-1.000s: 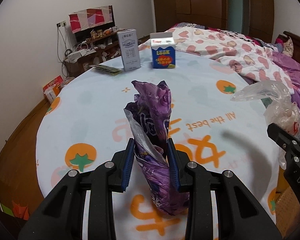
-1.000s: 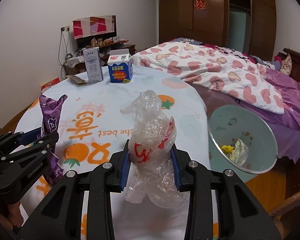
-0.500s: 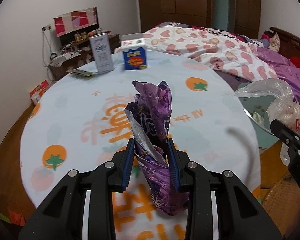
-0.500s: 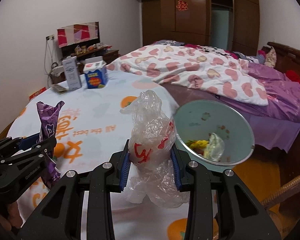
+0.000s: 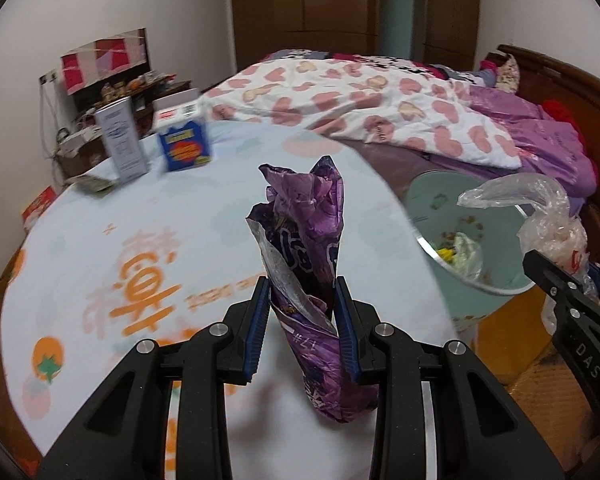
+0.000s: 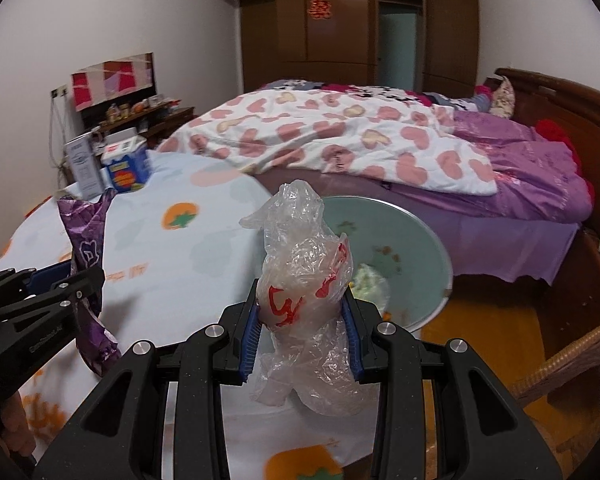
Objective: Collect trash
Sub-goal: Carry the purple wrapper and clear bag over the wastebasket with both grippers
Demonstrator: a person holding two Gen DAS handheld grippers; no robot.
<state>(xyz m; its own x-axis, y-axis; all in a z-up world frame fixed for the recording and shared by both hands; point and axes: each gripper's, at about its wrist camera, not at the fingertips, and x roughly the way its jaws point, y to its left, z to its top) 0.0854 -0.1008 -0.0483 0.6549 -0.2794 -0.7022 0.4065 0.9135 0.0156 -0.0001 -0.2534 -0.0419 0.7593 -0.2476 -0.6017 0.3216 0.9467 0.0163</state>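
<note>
My left gripper [image 5: 302, 312] is shut on a crumpled purple snack wrapper [image 5: 308, 240], held upright above the round table [image 5: 140, 216]. In the right wrist view that wrapper [image 6: 86, 248] shows at the left in the left gripper [image 6: 66, 280]. My right gripper [image 6: 302, 328] is shut on a clear plastic bag with red print [image 6: 304, 292]. The same bag [image 5: 548, 224] shows at the right edge of the left wrist view. A pale green bin [image 6: 412, 256] with some trash inside stands beyond the table's right edge, just past the bag; the bin [image 5: 440, 208] lies right of the wrapper.
A grey-white carton [image 5: 122, 142] and a blue carton [image 5: 184, 144] stand at the table's far side, a flat packet [image 5: 90, 185] beside them. A bed with a heart-print quilt [image 6: 340, 140] lies behind the bin. A wicker chair [image 6: 572, 356] is at lower right.
Both grippers have swung right across the table with their loads. The bin has come into the left wrist view and moved toward the centre of the right wrist view.
</note>
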